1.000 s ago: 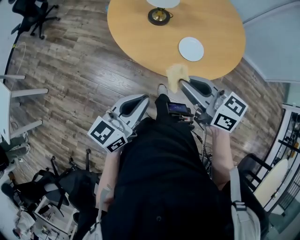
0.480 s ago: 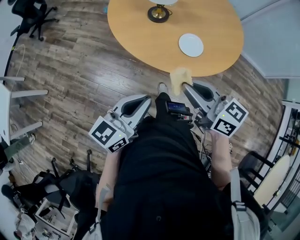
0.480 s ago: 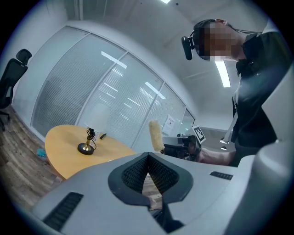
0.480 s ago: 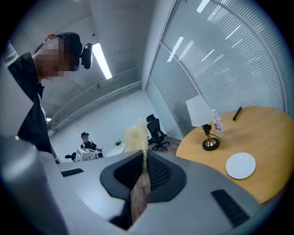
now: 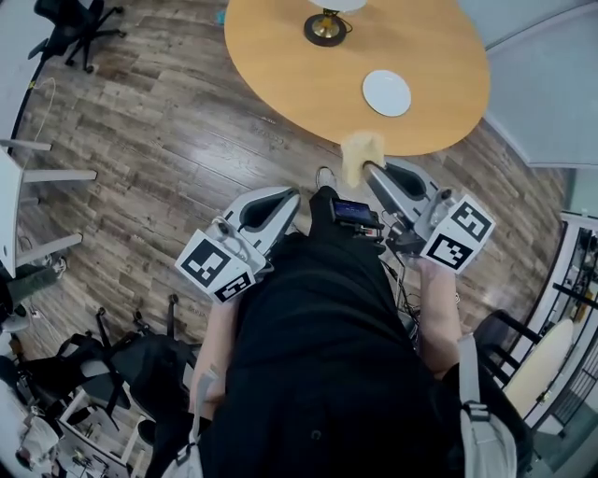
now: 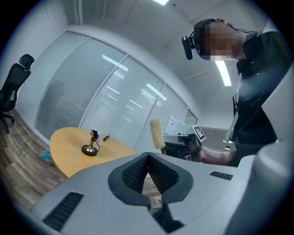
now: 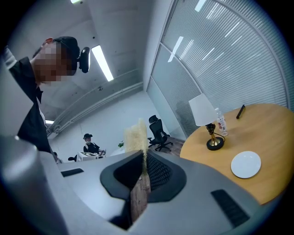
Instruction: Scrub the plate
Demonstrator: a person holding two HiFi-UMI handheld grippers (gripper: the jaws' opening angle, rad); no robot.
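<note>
Office w/ wood-plank floor [image 5: 159,121] and glass partition walls. A round yellow bench [image 5: 299,84] sits ahead of the person. The plate [image 5: 386,92] lies flat on the bench, near the edge closest to the right gripper [image 5: 367,170] and well apart from the lamp [image 5: 325,28] at the far side. The right gripper's jaws are clamped on a yellow sponge [image 5: 360,152], which sticks up past the tips. It hangs just off the bench edge, not yet over the plate. The left gripper [image 5: 292,197] is over the floor, jaws together, nothing btwn them.

Handling, as a guess: the plate looks like white ceramic, so stiff, smooth, prob. slippery, and breakable if it slides off. Nothing pins it, so scrubbing could skate it about. The left jaws would do best pinching the near rim or pressing down on it. The sponge is soft and will squash under pressure.

Room: the bench is bare around the plate, w/ open approach from the near side. The near bench edge is the main hazard. Chairs [image 5: 70,28] stand well away.
</note>
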